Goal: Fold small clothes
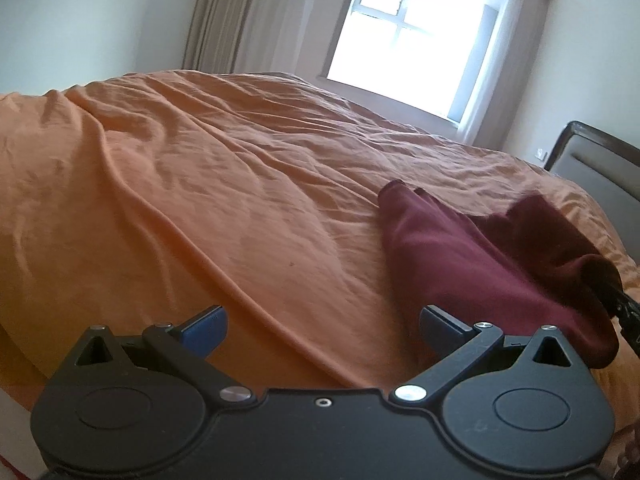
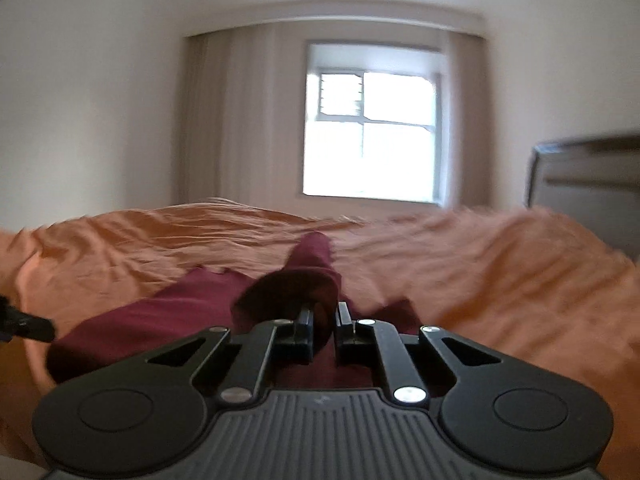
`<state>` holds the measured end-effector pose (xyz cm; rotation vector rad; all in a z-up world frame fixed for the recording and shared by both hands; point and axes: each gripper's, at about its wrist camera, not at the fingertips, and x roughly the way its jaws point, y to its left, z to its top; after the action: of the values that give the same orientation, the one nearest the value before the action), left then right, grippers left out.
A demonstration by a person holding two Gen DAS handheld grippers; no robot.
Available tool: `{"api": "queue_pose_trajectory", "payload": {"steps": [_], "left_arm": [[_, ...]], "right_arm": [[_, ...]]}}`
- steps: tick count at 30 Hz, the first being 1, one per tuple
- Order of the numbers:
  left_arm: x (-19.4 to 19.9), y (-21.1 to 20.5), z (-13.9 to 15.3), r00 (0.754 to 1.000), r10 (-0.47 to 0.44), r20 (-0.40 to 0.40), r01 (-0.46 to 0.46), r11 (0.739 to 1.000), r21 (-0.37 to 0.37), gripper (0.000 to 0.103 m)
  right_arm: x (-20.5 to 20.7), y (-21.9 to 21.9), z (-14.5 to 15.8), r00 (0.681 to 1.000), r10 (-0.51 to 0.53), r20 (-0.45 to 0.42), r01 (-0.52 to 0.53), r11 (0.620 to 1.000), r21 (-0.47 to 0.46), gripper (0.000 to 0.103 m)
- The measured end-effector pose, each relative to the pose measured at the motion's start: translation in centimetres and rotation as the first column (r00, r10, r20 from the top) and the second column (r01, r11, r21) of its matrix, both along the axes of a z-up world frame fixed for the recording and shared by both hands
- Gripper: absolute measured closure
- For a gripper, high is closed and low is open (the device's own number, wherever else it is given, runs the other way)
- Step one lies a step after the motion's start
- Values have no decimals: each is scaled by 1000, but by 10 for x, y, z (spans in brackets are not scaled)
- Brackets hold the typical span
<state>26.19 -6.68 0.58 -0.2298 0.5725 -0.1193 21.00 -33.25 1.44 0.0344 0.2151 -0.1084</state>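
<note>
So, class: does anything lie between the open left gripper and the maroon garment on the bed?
Nothing visible. Only bare orange bedsheet separates the left gripper from the maroon garment, whose far edge the right gripper pinches.

A bed (image 1: 200,184) fills the lower half of both wrist views; a small garment (image 1: 480,264) lies on the bed at about 3 o'clock in the left wrist view, just beyond the left gripper (image 1: 322,326), whose fingers stand wide apart above the bed; the right gripper (image 2: 325,320) sits at 6 o'clock in its own view, fingers closed on a fold of the garment; a window (image 2: 370,132) stands behind the bed at 12 o'clock; a headboard (image 2: 588,192) rises at 3 o'clock.
</note>
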Motion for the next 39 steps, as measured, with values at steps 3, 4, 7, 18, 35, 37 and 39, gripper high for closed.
{"api": "queue_pose_trajectory", "payload": {"steps": [3,4,7,18,35,37,39], "left_arm": [[0,0,0,1000,-5,4,5,1000,3,1],[0,-1,1,1000,-7,5,7,1000,3,1],[0,0,2,1000,-10,7,10,1000,6,1],[1,-6,-1,999,-32,-28,32,999,25,1],[1,-7,4,999,-21,-42,23,998,54,1],[0,-8,4,999,-26,-40,28,998,55,1],[-1,-9,4,999,-30,-36,32,998,59,1]], "right_arm": [[1,-17,-15,998,-22,-56,26,996,81,92],[0,-18,-19,997,-23,-67,28,996,79,92],[-3,-13,-31,994,-36,-100,40,998,44,88],[-37,-21,-18,990,-129,-57,134,986,97,18],[28,-22,-5,990,-112,-84,130,960,247,10],[31,-23,-10,989,-102,-106,126,958,259,15],[32,-23,-15,987,-99,-125,129,956,262,35]]}}
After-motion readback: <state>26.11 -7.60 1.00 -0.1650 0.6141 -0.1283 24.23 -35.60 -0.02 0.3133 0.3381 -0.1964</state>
